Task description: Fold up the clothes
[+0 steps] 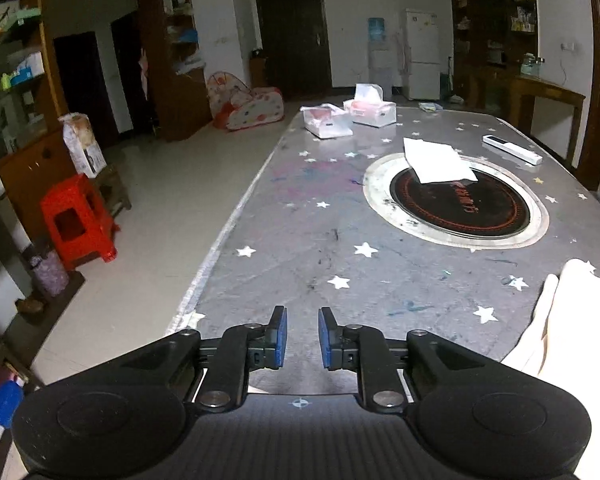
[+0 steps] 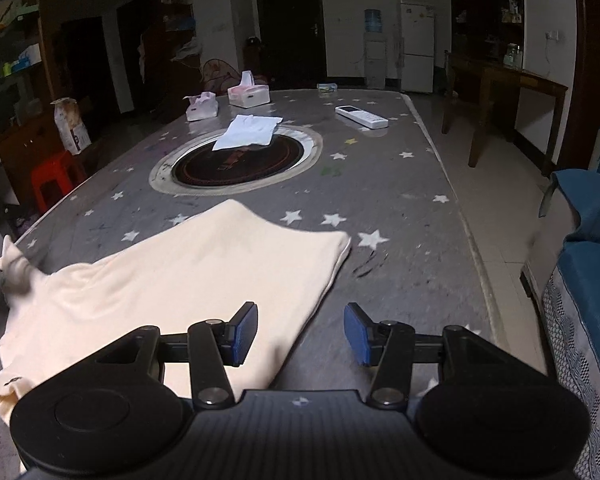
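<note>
Your left tongs [image 1: 302, 338] hang released over the near left part of the desk [image 1: 300, 240], their 2 blue pads a narrow gap apart with nothing between them. Your right tongs [image 2: 301, 334] are released too, the pads set wider, with only air between them. The 1 cream garment [image 2: 172, 280] lies spread on the near end of the desk; its right edge runs under the left pad [image 2: 244, 334] of your right tongs, and whether that pad touches the cloth you cannot tell. In the left wrist view the same garment shows only as a pale fold at the right edge [image 1: 560, 320], well apart from the left tongs.

Farther along the desk you have 1 round black inset with a pale ring [image 2: 236, 162], and 1 folded white cloth [image 2: 250, 131] lying partly over its far rim. Beyond it sit 2 tissue boxes [image 2: 249, 94], 1 white remote [image 2: 362, 116] and 1 small packet [image 2: 327, 87] at the far edge. On the floor to the left stands 1 red stool [image 1: 78, 220].
</note>
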### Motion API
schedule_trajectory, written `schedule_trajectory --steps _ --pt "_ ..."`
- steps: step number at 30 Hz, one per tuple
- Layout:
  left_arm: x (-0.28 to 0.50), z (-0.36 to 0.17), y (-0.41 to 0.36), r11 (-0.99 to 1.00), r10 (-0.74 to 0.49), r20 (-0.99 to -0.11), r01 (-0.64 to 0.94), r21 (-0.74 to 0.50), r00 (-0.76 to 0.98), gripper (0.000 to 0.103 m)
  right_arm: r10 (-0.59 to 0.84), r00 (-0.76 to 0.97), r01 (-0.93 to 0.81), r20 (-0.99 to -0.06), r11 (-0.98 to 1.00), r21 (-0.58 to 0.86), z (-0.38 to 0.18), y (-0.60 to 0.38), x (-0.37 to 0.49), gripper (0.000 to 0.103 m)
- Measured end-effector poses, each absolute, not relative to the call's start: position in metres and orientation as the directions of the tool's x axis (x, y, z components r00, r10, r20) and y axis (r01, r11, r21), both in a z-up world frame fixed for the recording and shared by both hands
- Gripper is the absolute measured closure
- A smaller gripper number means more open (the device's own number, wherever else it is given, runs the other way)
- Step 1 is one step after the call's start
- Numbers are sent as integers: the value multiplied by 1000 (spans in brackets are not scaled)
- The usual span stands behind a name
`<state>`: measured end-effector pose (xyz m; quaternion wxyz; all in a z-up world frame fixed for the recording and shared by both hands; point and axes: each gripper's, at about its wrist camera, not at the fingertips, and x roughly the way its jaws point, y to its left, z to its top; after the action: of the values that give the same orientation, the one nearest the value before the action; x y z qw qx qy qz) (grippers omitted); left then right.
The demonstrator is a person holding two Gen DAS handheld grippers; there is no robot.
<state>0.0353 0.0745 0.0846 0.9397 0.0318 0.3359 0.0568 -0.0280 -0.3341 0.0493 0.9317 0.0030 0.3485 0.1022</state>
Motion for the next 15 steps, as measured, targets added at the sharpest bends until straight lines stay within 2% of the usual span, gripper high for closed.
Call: schedule_trajectory --steps 8,11,15 --pt "79 71 6 987 -129 -673 162 -14 728 88 206 722 -182 -660 978 106 43 -340 8 56" --pt "102 63 -19 977 -176 -685 209 -36 707 90 206 721 -178 -662 978 112 43 -341 19 61" --pt "125 50 -47 956 -242 -699 287 -54 674 91 200 720 -167 -665 979 114 41 -343 34 62"
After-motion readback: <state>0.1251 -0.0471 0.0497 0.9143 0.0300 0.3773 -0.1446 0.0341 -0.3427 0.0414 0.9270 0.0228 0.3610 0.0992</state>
